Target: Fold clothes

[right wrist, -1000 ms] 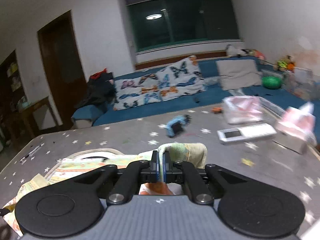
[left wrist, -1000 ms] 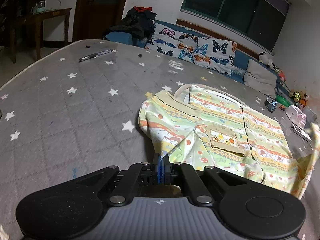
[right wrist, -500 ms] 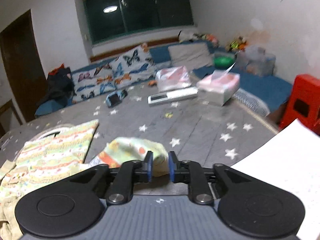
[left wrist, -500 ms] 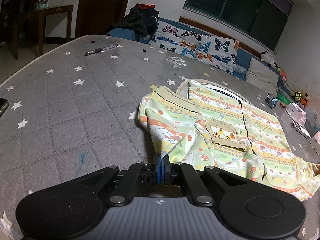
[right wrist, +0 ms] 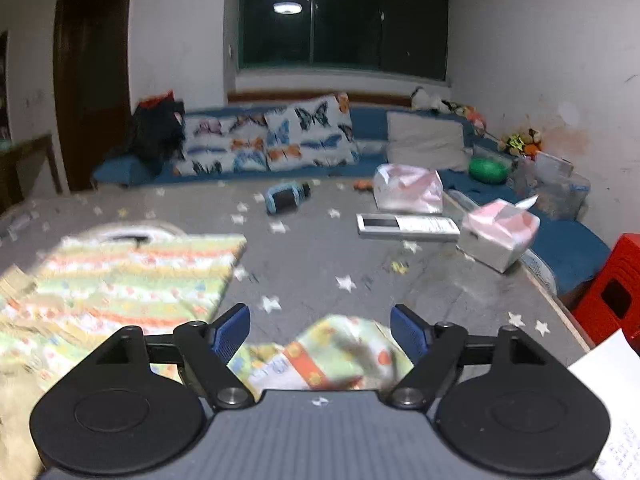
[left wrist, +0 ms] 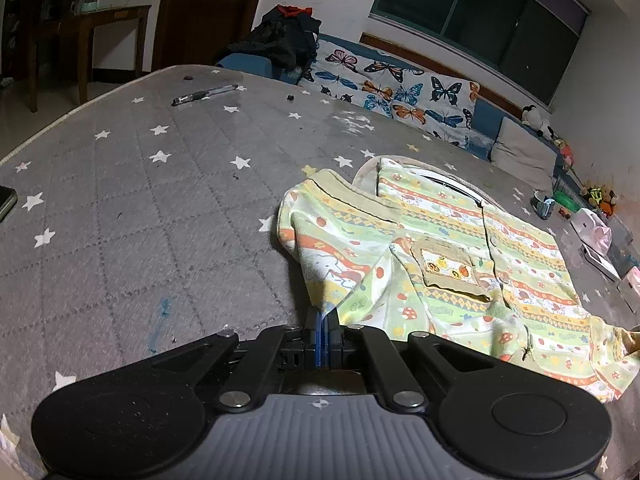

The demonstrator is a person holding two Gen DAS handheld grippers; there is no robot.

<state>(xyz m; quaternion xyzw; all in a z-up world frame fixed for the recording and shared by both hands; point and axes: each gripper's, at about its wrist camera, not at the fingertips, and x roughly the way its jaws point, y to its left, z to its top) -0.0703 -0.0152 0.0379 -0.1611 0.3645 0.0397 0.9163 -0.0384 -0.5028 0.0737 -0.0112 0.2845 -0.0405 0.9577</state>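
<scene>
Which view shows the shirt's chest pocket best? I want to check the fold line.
The left wrist view: the pocket sits sharp and unobstructed on the shirt. The right wrist view is motion-blurred; the shirt shows only as stripes, with no pocket discernible.

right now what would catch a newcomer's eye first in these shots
The bright patterned shirt spread on the grey star-print bed cover stands out, one edge pinched in the shut left claw. The right claw stands wide open over a loose sleeve. Behind, butterfly pillows line the blue couch.
</scene>
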